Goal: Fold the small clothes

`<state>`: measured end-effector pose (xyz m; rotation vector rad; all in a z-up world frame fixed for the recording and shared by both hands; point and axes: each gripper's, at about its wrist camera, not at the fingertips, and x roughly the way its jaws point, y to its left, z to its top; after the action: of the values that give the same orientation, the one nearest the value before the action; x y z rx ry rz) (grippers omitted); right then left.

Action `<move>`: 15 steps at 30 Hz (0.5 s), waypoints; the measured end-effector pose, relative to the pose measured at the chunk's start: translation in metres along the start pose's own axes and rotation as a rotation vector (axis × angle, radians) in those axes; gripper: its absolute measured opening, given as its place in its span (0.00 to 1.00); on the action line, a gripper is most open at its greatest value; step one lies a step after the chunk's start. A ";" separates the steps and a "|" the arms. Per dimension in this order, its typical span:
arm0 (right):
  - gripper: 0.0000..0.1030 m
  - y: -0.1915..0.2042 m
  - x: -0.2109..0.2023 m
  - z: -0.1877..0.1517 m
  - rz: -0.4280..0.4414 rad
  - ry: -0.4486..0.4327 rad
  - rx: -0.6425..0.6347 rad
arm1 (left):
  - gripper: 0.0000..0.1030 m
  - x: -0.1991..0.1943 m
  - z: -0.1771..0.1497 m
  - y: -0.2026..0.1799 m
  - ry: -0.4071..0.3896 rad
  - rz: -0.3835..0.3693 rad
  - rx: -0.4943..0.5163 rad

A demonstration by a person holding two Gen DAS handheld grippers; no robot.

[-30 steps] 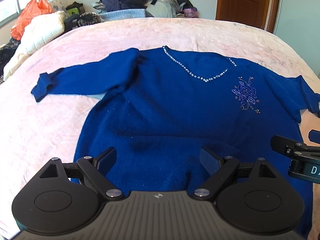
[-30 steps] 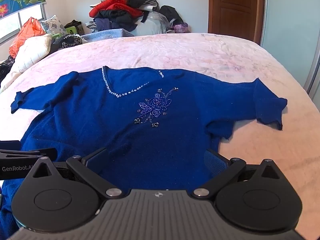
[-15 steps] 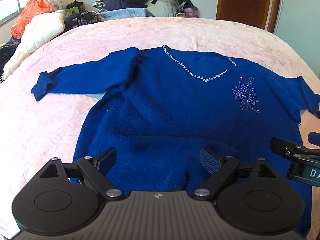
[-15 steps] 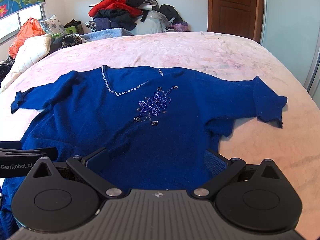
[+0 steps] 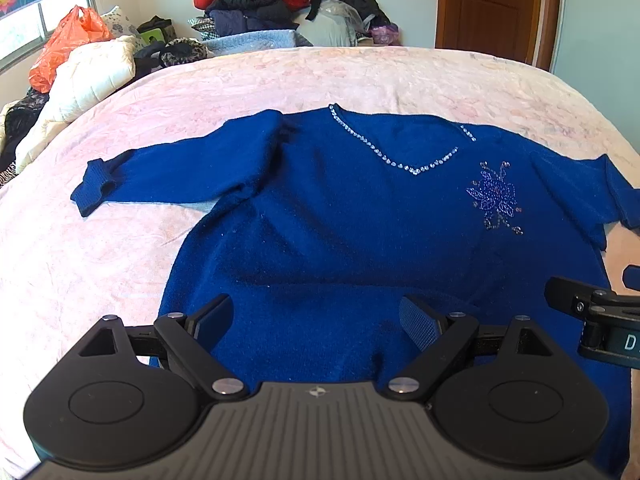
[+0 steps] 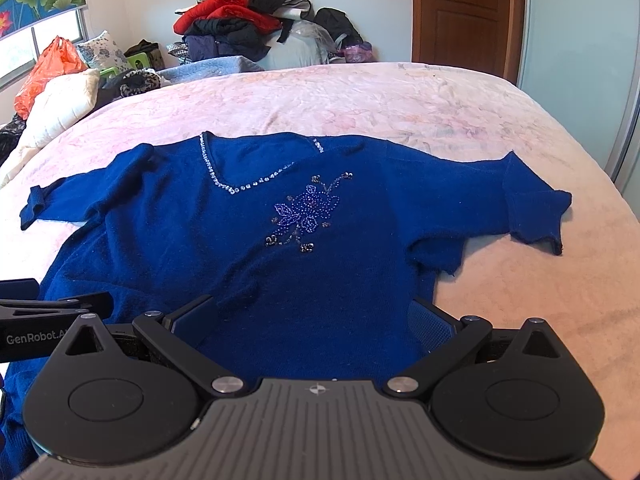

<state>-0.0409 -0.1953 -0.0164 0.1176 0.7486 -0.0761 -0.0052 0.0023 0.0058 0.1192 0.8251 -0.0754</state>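
Note:
A dark blue sweater (image 5: 340, 220) lies spread flat on the pink bed, front up, with a beaded V-neck (image 5: 400, 160) and a beaded flower (image 6: 306, 216) on the chest. Both sleeves lie out to the sides, the left cuff (image 5: 94, 190) and the right cuff (image 6: 536, 216). My left gripper (image 5: 316, 320) hovers open over the lower left hem area. My right gripper (image 6: 312, 316) hovers open over the lower right hem. Each gripper shows at the edge of the other's view. Nothing sits between either pair of fingers.
The pink bedspread (image 6: 400, 100) stretches beyond the sweater. A pile of clothes (image 6: 240, 28) is heaped at the far end. A white quilt (image 5: 88, 76) and an orange bag (image 5: 68, 44) lie at the far left. A brown door (image 6: 468, 12) stands behind.
Both grippers have drawn back and tilted slightly, so the sweater sits a little lower and farther in the views. The sweater has not moved. The jaws stay open.

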 end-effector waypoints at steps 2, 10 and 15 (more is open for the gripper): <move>1.00 0.001 -0.001 0.001 -0.002 0.000 -0.005 | 0.88 -0.002 0.000 0.000 -0.011 0.000 -0.001; 1.00 -0.002 -0.005 0.002 -0.004 -0.007 -0.004 | 0.88 -0.007 0.001 -0.005 -0.033 -0.017 0.019; 1.00 -0.004 -0.006 0.000 -0.006 -0.010 0.004 | 0.88 -0.007 0.001 -0.007 -0.031 -0.022 0.029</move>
<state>-0.0454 -0.1990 -0.0123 0.1189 0.7389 -0.0835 -0.0093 -0.0043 0.0111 0.1362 0.7942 -0.1093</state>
